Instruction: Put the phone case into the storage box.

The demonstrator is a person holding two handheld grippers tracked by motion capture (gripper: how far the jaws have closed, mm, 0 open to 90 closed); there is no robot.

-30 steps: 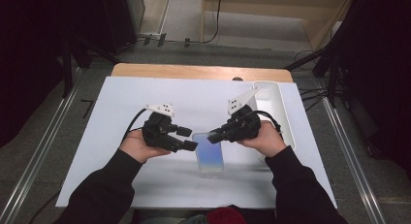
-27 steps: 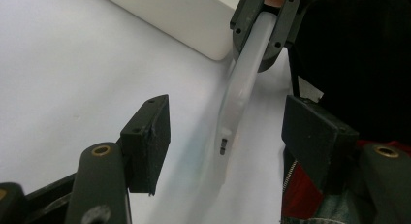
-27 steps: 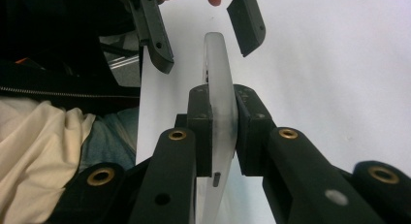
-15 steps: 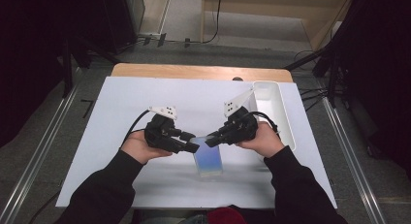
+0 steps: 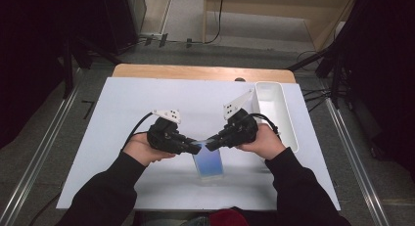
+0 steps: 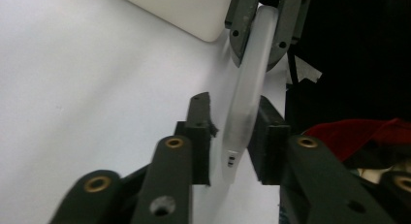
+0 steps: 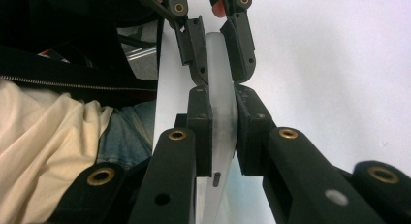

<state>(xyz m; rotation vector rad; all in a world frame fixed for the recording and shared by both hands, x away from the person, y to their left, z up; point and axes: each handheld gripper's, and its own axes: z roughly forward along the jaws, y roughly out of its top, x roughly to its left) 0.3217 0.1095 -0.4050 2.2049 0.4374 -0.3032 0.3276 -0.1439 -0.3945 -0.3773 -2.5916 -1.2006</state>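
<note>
Translucent blue-tinted pouch point(image 5: 209, 160) held upright above the white table point(image 5: 122, 108), near the front edge, hanging from its top rim. Right gripper point(image 5: 211, 144) is clamped tight on one side of the rim – it's the anchor. Left gripper point(image 5: 195, 148) has just been closing on the other side; rim between its jaws, slight gap at one pad, so not gripping yet – probably to pull the mouth open. White bin point(image 5: 274, 106) waits at the right.

A pale blue-white bench point(image 5: 127, 108) has a wooden strip point(image 5: 195, 72) along its far edge. A white oblong bin point(image 5: 288, 128) stands on the bench at its right edge, just short of that strip.
</note>
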